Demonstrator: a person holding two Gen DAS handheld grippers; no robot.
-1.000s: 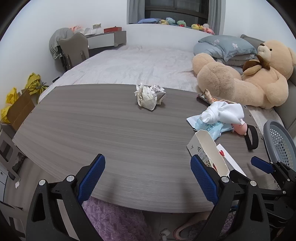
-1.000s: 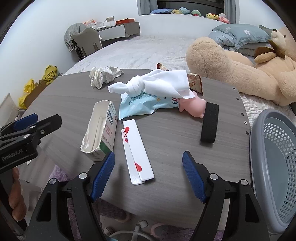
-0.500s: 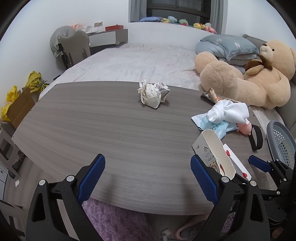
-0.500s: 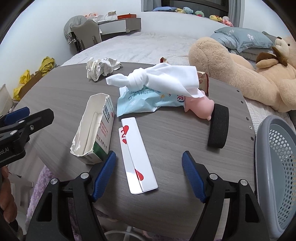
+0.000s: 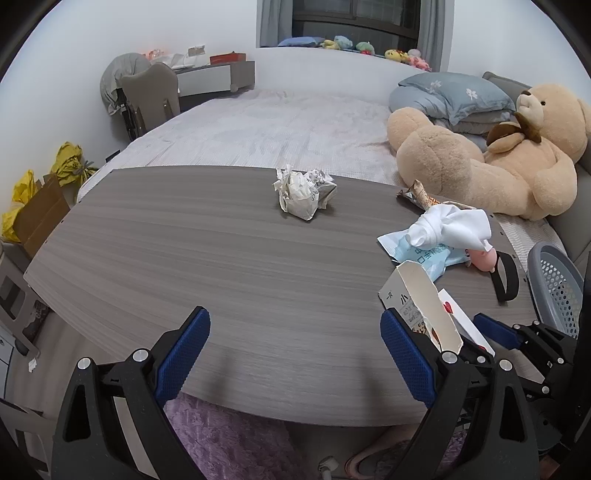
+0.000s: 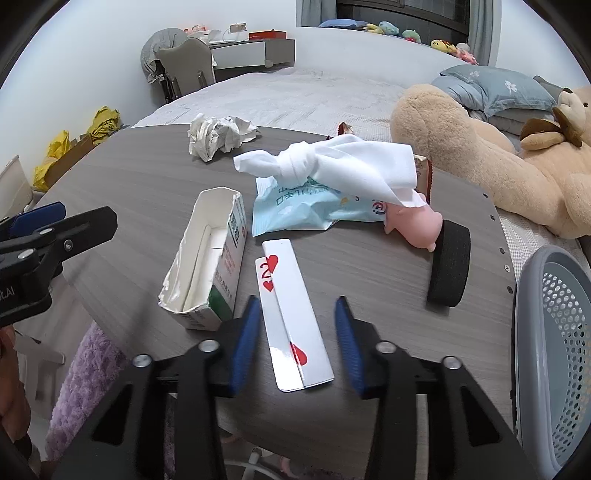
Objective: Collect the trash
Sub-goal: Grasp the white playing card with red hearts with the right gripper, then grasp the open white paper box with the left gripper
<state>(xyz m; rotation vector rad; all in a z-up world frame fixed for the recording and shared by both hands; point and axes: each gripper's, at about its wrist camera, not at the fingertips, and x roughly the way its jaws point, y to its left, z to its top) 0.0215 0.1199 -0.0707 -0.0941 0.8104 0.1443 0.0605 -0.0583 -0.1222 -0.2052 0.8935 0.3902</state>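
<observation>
Blue pads of my right gripper have just been closing around the folded playing card on the table — it lies between them, not squeezed yet. My left gripper hangs wide open — nothing inside.

- Evenly and softly lit from overhead; window dark.
- Faint, diffuse shadows under the crumpled paper and on the table beneath the gripper fingers.
- Mild sheen on the folded playing card.
- Strong fisheye bending, black vignette in corners.
- Sharp throughout, no motion blur.
</observation>
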